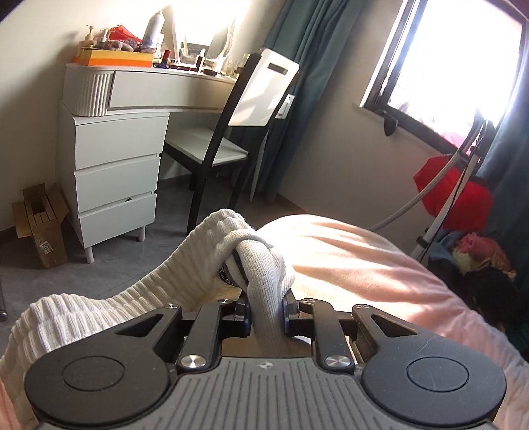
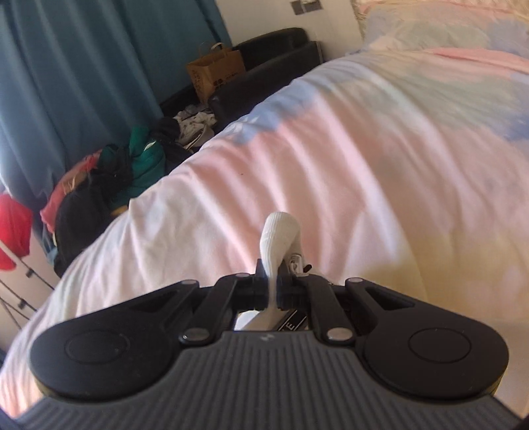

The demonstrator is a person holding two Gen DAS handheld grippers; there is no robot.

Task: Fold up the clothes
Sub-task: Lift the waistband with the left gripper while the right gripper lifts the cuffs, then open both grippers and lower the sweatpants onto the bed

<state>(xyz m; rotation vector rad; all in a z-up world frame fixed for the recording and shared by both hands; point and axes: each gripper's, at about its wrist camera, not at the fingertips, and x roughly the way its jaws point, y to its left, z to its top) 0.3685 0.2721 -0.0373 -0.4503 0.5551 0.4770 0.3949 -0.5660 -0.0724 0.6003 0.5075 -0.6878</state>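
A soft, light white garment (image 1: 211, 251) is held up over the bed (image 1: 347, 258) near its edge, pinched by both the left gripper (image 1: 266, 312) and right gripper (image 2: 271, 291). It is best held by its edges.

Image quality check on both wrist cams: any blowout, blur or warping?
Left wrist: window and vanity mirror blown out white, sun patch on the pink bedspread, dresser sharp, fisheye curves the frame edges. Right wrist: softer, bedspread and pillow smeared, teal curtain dim, white garment in the fingers bright.
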